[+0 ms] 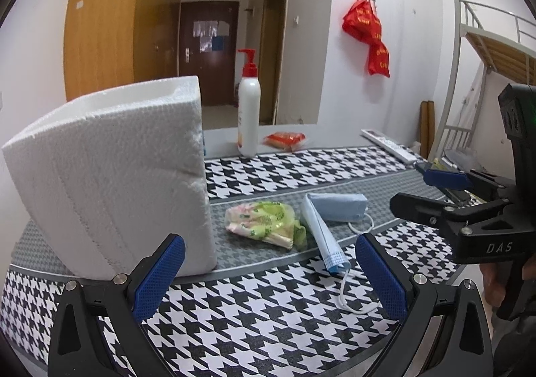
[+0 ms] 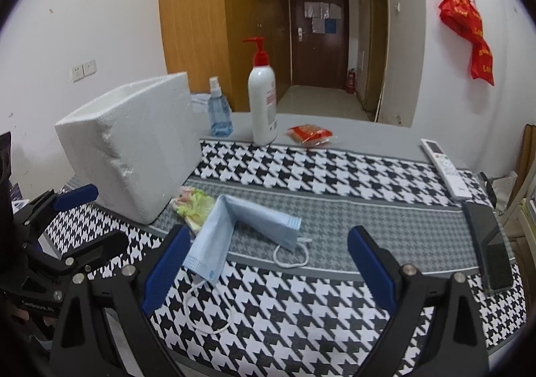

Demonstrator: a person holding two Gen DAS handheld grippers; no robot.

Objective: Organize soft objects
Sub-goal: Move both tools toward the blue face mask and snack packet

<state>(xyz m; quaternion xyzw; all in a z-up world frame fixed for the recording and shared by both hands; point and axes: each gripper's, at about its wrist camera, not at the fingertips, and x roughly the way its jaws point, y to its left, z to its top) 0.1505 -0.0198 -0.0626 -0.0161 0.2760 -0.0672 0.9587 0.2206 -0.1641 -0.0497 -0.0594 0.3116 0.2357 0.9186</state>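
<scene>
1. Both tongs are spread wide and holding nothing. Our left gripper [image 1: 268, 279] hovers just near of the foam box [image 1: 110, 176], and our right gripper [image 2: 268, 269] hangs over the blue face mask [image 2: 241, 223].
2. The mask lies folded in an L on the houndstooth table mat [image 2: 335, 176], ear loops trailing toward us. The green-and-pink tissue pack [image 1: 264, 223] sits just left of it, touching or nearly so, right beside the box.
3. We reckon the soft stuff goes in the box, and nothing's in yet as far as we can see.
4. Risks: pinching only a loop so the mask dangles and unfolds, or snagging the tissue pack along with it.
5. That box looks light, so a bump could shove it.
</scene>
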